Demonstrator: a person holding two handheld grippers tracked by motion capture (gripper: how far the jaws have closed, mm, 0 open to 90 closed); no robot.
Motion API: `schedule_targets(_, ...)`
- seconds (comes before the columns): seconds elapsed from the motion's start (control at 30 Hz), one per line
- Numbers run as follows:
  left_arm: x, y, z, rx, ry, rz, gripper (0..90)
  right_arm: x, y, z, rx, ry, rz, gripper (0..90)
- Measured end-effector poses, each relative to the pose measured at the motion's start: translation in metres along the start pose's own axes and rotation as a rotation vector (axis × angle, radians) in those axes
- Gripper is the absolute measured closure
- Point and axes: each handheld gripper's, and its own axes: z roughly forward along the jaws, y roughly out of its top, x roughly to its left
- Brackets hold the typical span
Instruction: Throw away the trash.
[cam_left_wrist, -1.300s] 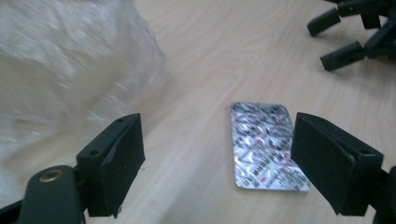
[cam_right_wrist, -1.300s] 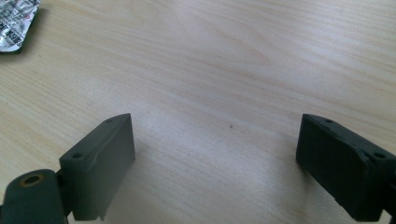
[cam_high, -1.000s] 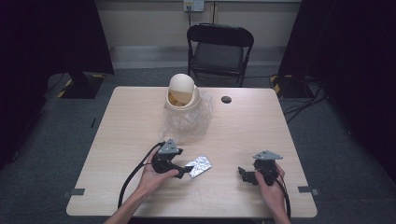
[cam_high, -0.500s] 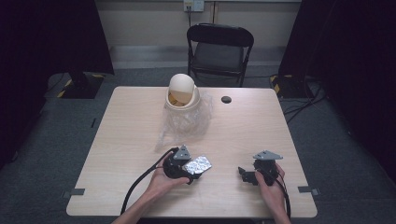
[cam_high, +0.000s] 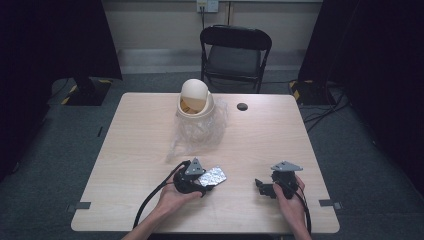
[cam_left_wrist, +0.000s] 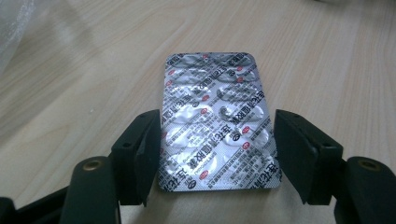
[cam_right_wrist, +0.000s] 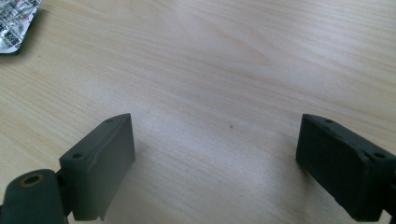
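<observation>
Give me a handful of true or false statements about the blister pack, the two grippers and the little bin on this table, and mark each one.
1. The foil blister pack lies between the jaws of the left gripper. True.
2. The left gripper's jaws are clamped tight on the pack. False: a gap shows beside the pack at one jaw, so they stand open around it.
3. The right gripper holds a second blister pack. False: its jaws are wide open over bare table.
4. The domed bin sits at the far side of the table, on crumpled clear plastic. True.
5. The folding chair stands on the person's side of the table. False: it stands beyond the far edge.
</observation>
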Motion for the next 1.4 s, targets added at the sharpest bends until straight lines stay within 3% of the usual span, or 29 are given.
schedule_targets(0.13, 0.004, -0.002, -0.003, -0.023, -0.011, -0.032, 34.0, 0.0, 0.0, 0.0, 0.0, 0.0, 0.001, 10.5)
schedule_targets(0.47, 0.006, 0.002, -0.015, -0.076, -0.002, -0.036, 34.1, 0.0, 0.0, 0.0, 0.0, -0.001, 0.0, 10.6)
schedule_targets(0.93, 0.027, 0.004, -0.045, -0.154, 0.048, -0.094, 34.1, 0.0, 0.0, 0.0, 0.0, 0.0, 0.001, 10.5)
schedule_targets(1.17, 0.035, 0.007, -0.054, -0.165, 0.067, -0.1, 34.1, 0.0, 0.0, 0.0, -0.001, 0.0, -0.001, 10.5)
schedule_targets(1.27, 0.041, 0.011, -0.065, -0.202, 0.087, -0.106, 34.1, 0.0, 0.0, 0.0, 0.0, 0.0, 0.001, 10.5)
schedule_targets(1.4, 0.049, 0.012, -0.074, -0.205, 0.101, -0.119, 34.1, 0.0, 0.0, 0.0, -0.001, 0.001, -0.001, 10.5)
